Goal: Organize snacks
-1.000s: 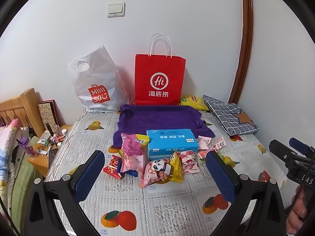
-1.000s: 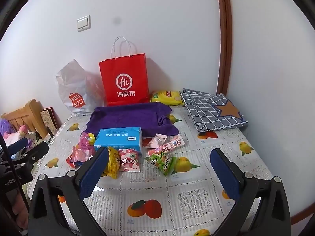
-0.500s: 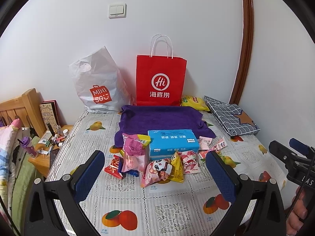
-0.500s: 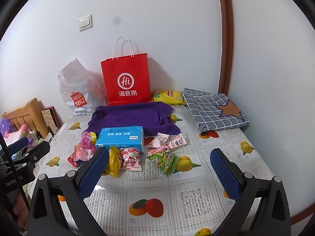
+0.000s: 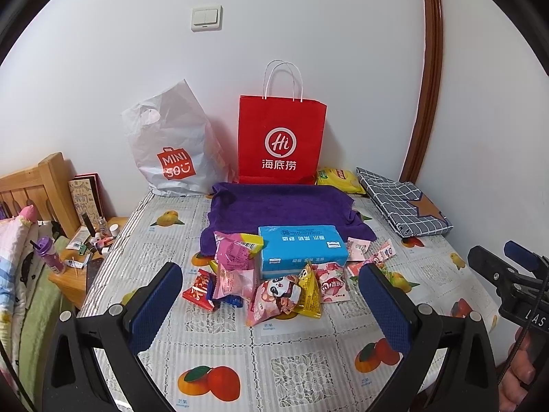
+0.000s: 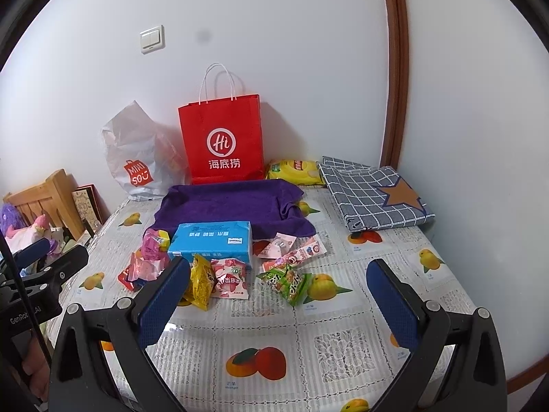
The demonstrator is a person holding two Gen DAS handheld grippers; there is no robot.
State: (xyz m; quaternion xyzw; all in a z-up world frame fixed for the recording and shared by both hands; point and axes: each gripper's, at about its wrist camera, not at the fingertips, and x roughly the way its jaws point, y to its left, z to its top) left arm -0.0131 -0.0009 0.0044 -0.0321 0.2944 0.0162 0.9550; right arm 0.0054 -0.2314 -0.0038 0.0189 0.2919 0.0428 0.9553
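Several small snack packets lie around a blue tissue pack (image 5: 300,249) (image 6: 212,242) on the table: a pink packet (image 5: 236,252), a panda packet (image 5: 272,297), a yellow packet (image 5: 308,297) (image 6: 200,283), a strawberry packet (image 6: 230,281) and a green packet (image 6: 288,281). A purple towel (image 5: 281,211) (image 6: 230,206) lies behind them. A red paper bag (image 5: 282,140) (image 6: 221,139) stands at the wall. My left gripper (image 5: 271,304) is open and empty, just short of the snacks. My right gripper (image 6: 279,304) is open and empty, short of the green packet.
A white Miniso bag (image 5: 170,147) stands left of the red bag. A yellow chip bag (image 6: 295,171) and a folded checked cloth (image 6: 374,197) lie at the back right. A wooden bedside stand (image 5: 73,271) with small bottles is left of the table edge.
Both grippers have drifted slightly, so the scene sits a little lower and closer. Nothing on the table has moved.
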